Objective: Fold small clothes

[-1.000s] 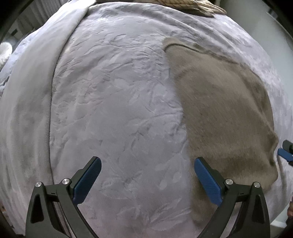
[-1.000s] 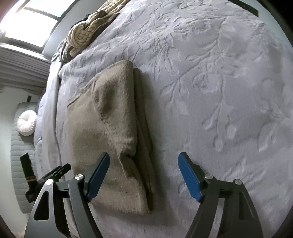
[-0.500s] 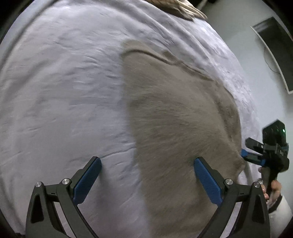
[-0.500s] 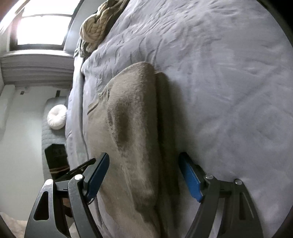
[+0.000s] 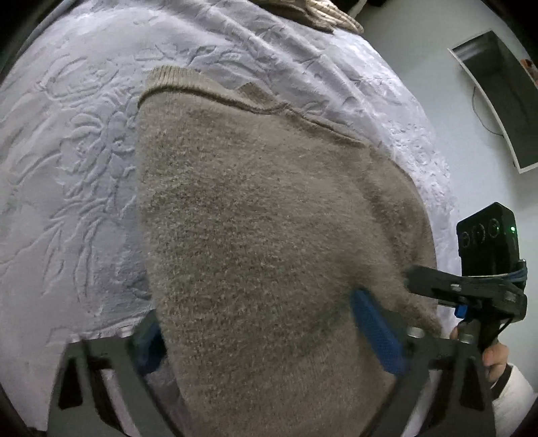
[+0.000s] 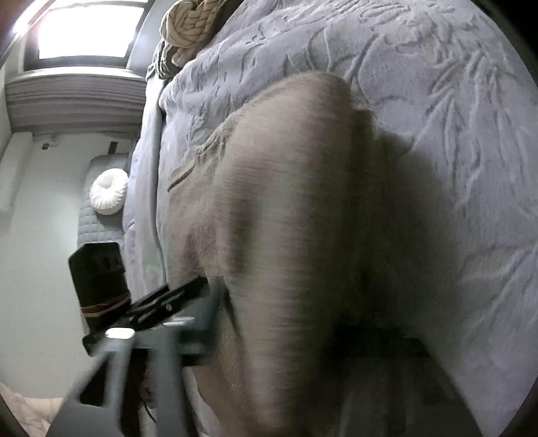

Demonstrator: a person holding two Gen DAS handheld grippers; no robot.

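Observation:
A brown fuzzy sweater (image 5: 269,235) lies folded on the grey embossed bedspread (image 5: 67,168). My left gripper (image 5: 255,309) straddles its near left part. One blue pad (image 5: 376,332) rests on the knit and the other finger sits at the sweater's left edge, half hidden. Its jaws are closing and still stand wide. My right gripper (image 6: 279,309) is closing too, and the sweater (image 6: 285,201) fills the gap between its blurred fingers. In the left wrist view, the right gripper (image 5: 417,282) bites the sweater's near right corner, which is drawn into a peak.
A cream chunky-knit throw (image 6: 188,30) lies at the far end of the bed. A white round cushion (image 6: 109,196) sits on a quilted bench beside the bed, under a bright window (image 6: 84,30). A dark screen (image 5: 497,94) hangs on the wall. A person's hand (image 5: 494,356) holds the right gripper.
Both grippers have come down and forward onto the sweater, which now lies between each pair of fingers. The right jaws have narrowed a lot, the left a little.

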